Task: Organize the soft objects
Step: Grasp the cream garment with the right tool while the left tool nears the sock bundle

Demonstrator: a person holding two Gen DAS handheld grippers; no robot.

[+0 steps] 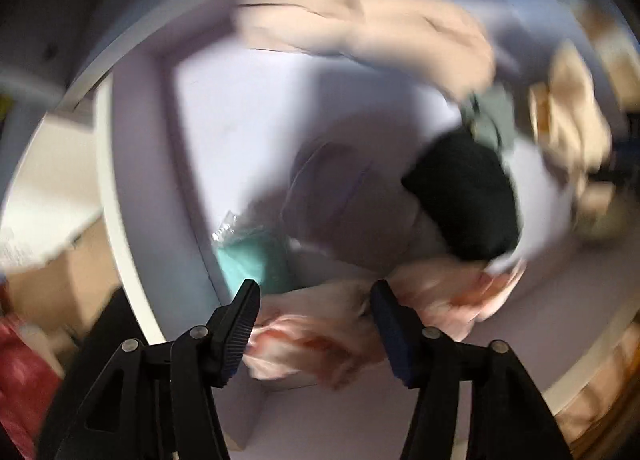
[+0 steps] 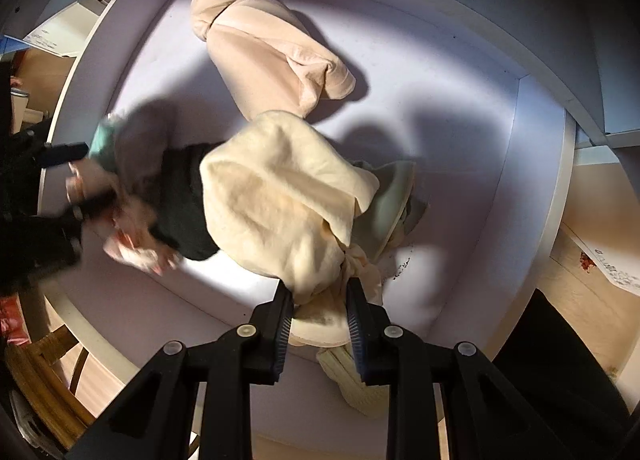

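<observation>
Both grippers point down into a pale lilac compartment (image 2: 440, 108). My right gripper (image 2: 320, 300) is shut on a bunched fold of a cream garment (image 2: 280, 196), which drapes over a black cloth (image 2: 180, 200) and a pale green item (image 2: 388, 196). Behind them lies a rolled beige garment (image 2: 264, 48). The left wrist view is smeared by motion. In it my left gripper (image 1: 314, 300) stands open over a pink and orange cloth (image 1: 320, 336), which lies between its fingers. A teal packet (image 1: 248, 260) and the black cloth (image 1: 468, 196) lie just beyond.
White raised walls (image 2: 560, 188) ring the compartment. Outside it are a wooden chair (image 2: 36, 360) at lower left, printed paper (image 2: 616, 272) on a tan surface at right, and a red bag (image 1: 20, 372) beside a cardboard box (image 1: 72, 276).
</observation>
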